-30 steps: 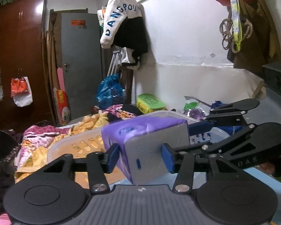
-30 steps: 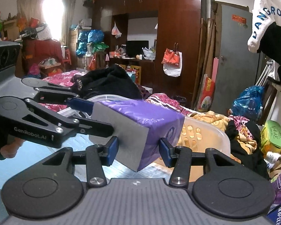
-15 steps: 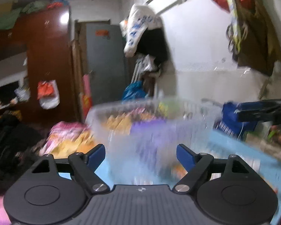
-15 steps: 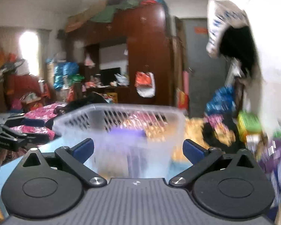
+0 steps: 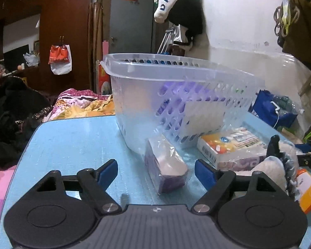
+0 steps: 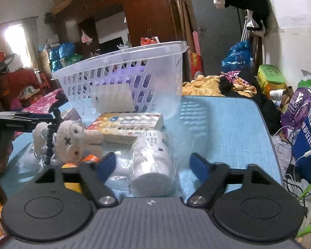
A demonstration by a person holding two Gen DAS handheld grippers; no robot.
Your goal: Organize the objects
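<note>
A clear plastic basket point(image 5: 147, 87) point(image 6: 161, 83) stands on the blue table, with a purple and grey box point(image 5: 199, 108) point(image 6: 114, 95) lying inside it. My left gripper point(image 5: 155, 171) is open and empty, low over the table, with a purple wrapped packet point(image 5: 165, 166) between its fingers. My right gripper point(image 6: 152, 165) is open and empty around a white wrapped roll point(image 6: 151, 157). A flat orange and white box point(image 5: 232, 143) point(image 6: 126, 126) lies beside the basket. A white plush toy point(image 6: 72, 139) point(image 5: 275, 166) lies near it.
The blue table point(image 5: 72, 141) point(image 6: 228, 128) ends at the left in the left wrist view and at the right in the right wrist view. An orange box point(image 5: 309, 188) lies at its edge. Clothes, bags and a bed surround the table.
Both grippers let go of the purple and grey box, which now lies in the basket. Both opened, drew back and dropped low over the table.
</note>
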